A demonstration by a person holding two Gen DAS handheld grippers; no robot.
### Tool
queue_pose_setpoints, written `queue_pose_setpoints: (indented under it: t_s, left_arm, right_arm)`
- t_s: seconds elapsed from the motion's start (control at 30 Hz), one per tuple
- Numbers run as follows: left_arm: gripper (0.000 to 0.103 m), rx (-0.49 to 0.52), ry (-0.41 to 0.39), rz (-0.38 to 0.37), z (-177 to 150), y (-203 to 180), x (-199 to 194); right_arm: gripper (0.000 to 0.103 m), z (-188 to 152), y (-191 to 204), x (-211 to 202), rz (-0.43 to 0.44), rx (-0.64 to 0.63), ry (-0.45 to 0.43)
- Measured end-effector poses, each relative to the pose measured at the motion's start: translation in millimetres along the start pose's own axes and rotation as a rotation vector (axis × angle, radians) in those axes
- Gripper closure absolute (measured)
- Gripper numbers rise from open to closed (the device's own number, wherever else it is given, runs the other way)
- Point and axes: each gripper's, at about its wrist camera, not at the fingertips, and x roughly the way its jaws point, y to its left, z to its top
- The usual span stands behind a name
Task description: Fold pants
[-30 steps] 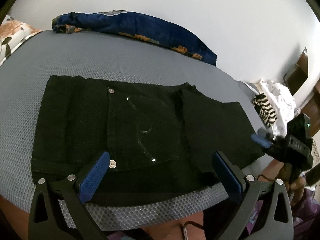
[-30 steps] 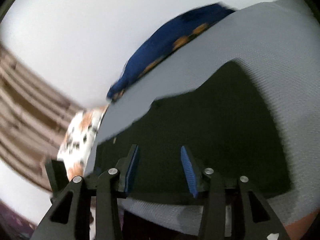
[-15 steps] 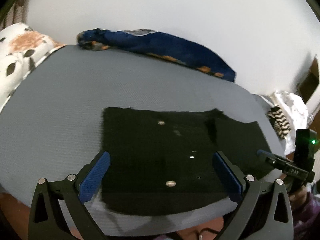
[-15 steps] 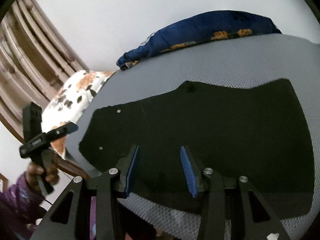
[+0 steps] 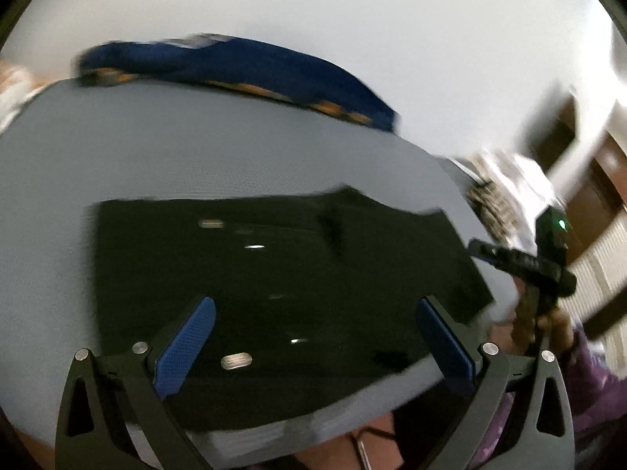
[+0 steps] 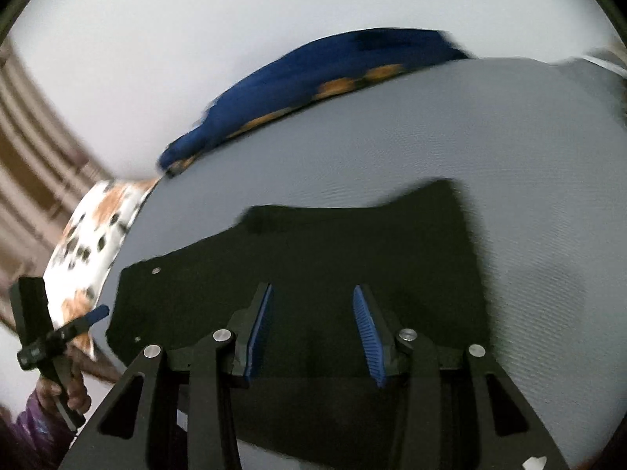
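Black pants (image 5: 274, 293) lie folded flat on the grey mattress (image 5: 196, 149), metal studs showing on the near half. My left gripper (image 5: 313, 303) hovers over their near edge, jaws wide open and empty. In the right wrist view the pants (image 6: 313, 258) fill the middle, and my right gripper (image 6: 313, 291) hangs above their near edge, partly open with nothing between the pads. Each gripper shows in the other's view, held by a hand off the bed's edge: the right gripper (image 5: 513, 262) and the left gripper (image 6: 55, 337).
A rolled blue and orange blanket (image 5: 235, 66) lies along the mattress's far edge by the white wall. A floral pillow (image 6: 90, 235) sits at the left end. A heap of pale clothes (image 5: 509, 184) and wooden furniture (image 5: 588, 196) stand beyond the right end.
Both grippers have drawn back from the pants and swung sideways, so the pants look smaller and farther. The pants have not moved, and both grippers stay empty.
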Motion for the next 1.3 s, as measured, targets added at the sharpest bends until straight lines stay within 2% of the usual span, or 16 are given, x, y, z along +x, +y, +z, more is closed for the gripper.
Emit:
queue_pose_setpoints:
  t_s: [0.07, 0.17, 0.23, 0.37, 0.47, 0.57, 0.73, 0.83, 1.2, 1.27, 1.3]
  left_arm:
    - [0.002, 0.025, 0.014, -0.017, 3.3, -12.4, 13.5]
    - [0.002, 0.038, 0.033, -0.04, 7.6, -26.5, 32.4]
    - [0.002, 0.031, 0.036, -0.04, 9.5, -29.9, 40.5]
    - [0.002, 0.001, 0.041, -0.009, 10.1, -24.1, 50.6]
    - [0.002, -0.046, 0.053, 0.005, 7.2, -16.5, 53.4]
    - [0.002, -0.083, 0.045, 0.009, 3.8, -11.0, 51.3]
    - [0.002, -0.107, 0.045, 0.021, -2.3, -7.6, 48.3]
    - [0.002, -0.099, 0.044, 0.023, -4.5, -8.6, 48.4]
    - [0.002, -0.106, 0.057, 0.021, -14.3, -3.1, 54.8]
    - [0.002, -0.093, 0.057, 0.027, -15.3, -4.7, 55.5]
    - [0.002, -0.083, 0.056, 0.031, -16.0, -6.5, 55.3]
  right_arm:
    - [0.062, -6.1, -34.7, -23.2, 0.042, 0.125, -0.014]
    - [0.061, -29.6, -82.3, -50.0, 0.203, 0.35, -0.005]
    - [0.056, -45.8, -99.2, -56.6, 0.263, 0.449, 0.007]
    - [0.054, -78.0, -131.6, -57.4, 0.392, 0.667, 0.035]
    - [0.054, -93.5, -135.7, -51.1, 0.451, 0.74, 0.066]
    - [0.052, -92.8, -133.6, -41.4, 0.486, 0.753, 0.08]
    - [0.05, -90.7, -126.3, -18.6, 0.523, 0.815, 0.094]
    - [0.042, -93.5, -120.0, -12.6, 0.475, 0.85, 0.067]
    - [0.038, -82.4, -93.7, 0.8, 0.412, 0.863, -0.057]
    - [0.057, -79.1, -89.4, -2.8, 0.445, 0.856, -0.119]
    - [0.078, -78.8, -88.6, -2.2, 0.448, 0.863, -0.139]
